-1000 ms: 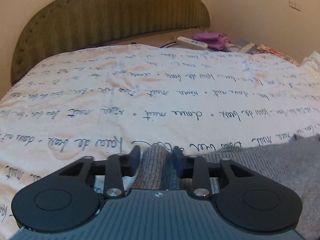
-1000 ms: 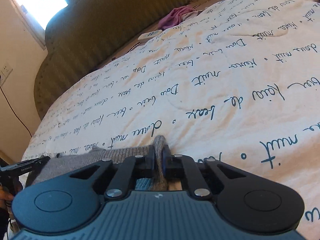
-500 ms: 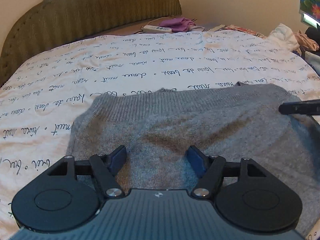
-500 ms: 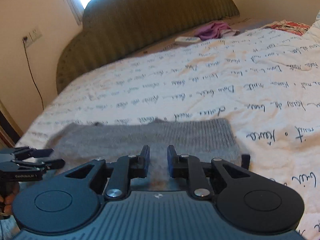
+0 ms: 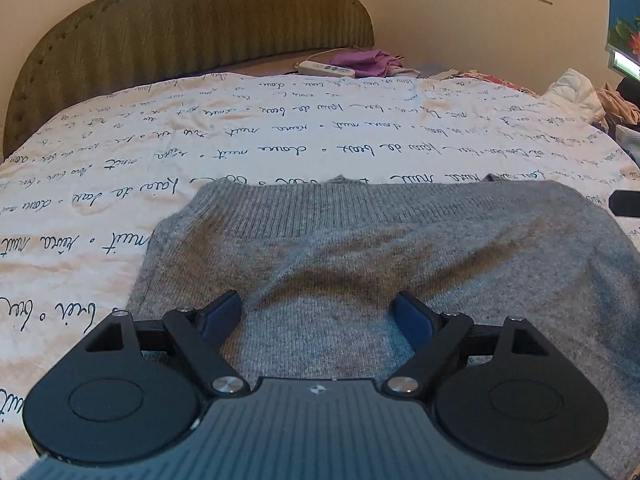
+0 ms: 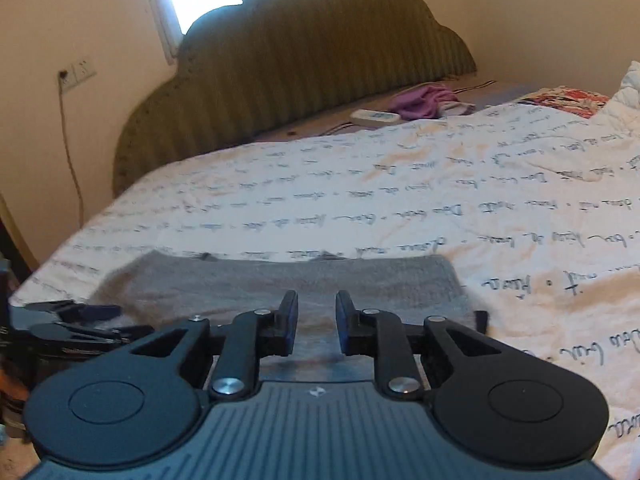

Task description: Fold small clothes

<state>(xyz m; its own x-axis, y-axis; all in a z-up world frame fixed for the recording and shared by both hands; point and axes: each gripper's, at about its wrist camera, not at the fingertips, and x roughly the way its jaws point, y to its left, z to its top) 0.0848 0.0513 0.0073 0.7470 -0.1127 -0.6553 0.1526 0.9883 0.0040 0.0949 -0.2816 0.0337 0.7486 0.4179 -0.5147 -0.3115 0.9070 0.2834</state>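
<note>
The gray sweater (image 5: 384,264) lies flat on the bed (image 5: 280,136), near the bed's foot edge where the person stands, with its ribbed band on the side toward the headboard (image 5: 192,28) and its long axis running across the bed, from the left edge toward the right. Both grippers hang over the near part of the sweater, pointing toward the headboard. The left gripper (image 5: 320,312) sits above the sweater's left half, its jaws wide and opening, with only flat knit below them and nothing pinched. The right gripper (image 6: 316,316) is above the right half, close to the sweater's right end; its jaws stand a little apart and are opening, gripping nothing. Each hand looks about equally near its own end, so a likely next fold is across the long axis, 1 end carried over the other.
</note>
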